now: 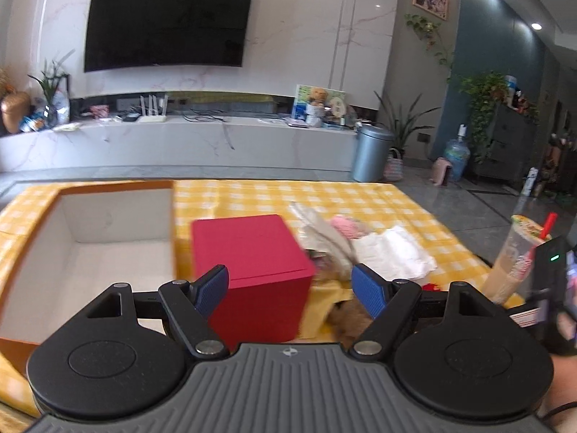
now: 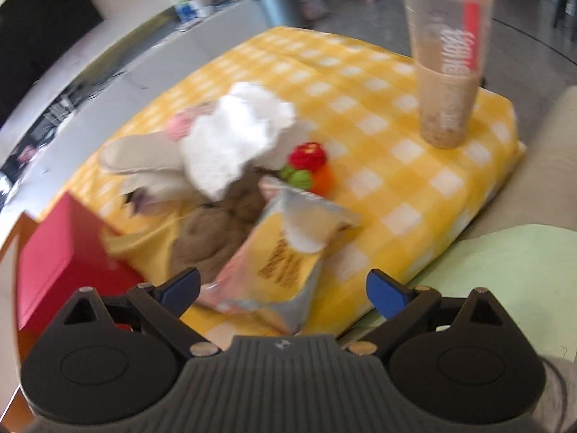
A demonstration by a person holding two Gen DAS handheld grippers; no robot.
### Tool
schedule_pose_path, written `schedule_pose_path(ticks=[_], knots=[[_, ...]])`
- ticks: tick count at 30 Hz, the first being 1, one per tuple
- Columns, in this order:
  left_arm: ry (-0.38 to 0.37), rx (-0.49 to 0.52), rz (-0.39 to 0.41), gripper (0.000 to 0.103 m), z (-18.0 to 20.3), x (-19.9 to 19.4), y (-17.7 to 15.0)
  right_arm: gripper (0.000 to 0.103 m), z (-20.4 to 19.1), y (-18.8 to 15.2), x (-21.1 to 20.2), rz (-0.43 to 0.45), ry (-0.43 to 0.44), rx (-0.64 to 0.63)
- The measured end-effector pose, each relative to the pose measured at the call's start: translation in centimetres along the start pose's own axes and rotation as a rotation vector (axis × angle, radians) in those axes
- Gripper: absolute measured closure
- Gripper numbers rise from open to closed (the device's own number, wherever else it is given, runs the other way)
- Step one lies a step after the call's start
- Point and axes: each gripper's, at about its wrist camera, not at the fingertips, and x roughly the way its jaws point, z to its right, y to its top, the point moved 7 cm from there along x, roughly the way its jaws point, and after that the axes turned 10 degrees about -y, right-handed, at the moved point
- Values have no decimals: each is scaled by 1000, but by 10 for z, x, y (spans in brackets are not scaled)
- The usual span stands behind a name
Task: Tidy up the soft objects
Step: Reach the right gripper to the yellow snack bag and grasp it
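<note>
Both grippers, left (image 1: 290,285) and right (image 2: 283,285), jaws spread, holding nothing. Soft pile (image 2: 230,144) at frame centre; open box (image 1: 108,238) left. Advise pinching white cloth's middle, lifting clear of the cup (image 2: 447,72).

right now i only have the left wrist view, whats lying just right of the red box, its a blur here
Observer: A brown plush, with a yellow tissue pack partly on top of it.
Operator: are the right tongs holding that pack
Observer: No. The right tongs are open, with the pack's near end between the fingers, untouched as far as I can tell.
Operator: anything small hidden behind the white cloth
Observer: Yes, a red, green and orange knitted toy lies at the edge of the white cloth, on the side toward the drink cup.
</note>
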Motion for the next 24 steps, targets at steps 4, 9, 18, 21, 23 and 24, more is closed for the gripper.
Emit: schedule_pose_path(ticks=[4,9,18,21,23,24], knots=[[-19,-35,-24,12,13,26,-10,11,8,3,20,-35,3,121],[-18,0,-76,12,18,49,-29,17,5,4,36,-89,43,165],[-19,-18,-106,12,6,54,-46,43,-7,-2,44,-114,99,161],[-11,-32,-121,12,1,53,-48,49,-4,-1,36,-98,120,159],[-16,-39,-127,12,-1,50,-48,50,0,1,26,-68,113,129],[-21,-33,-130,12,-1,49,-48,50,2,2,22,-45,92,112]])
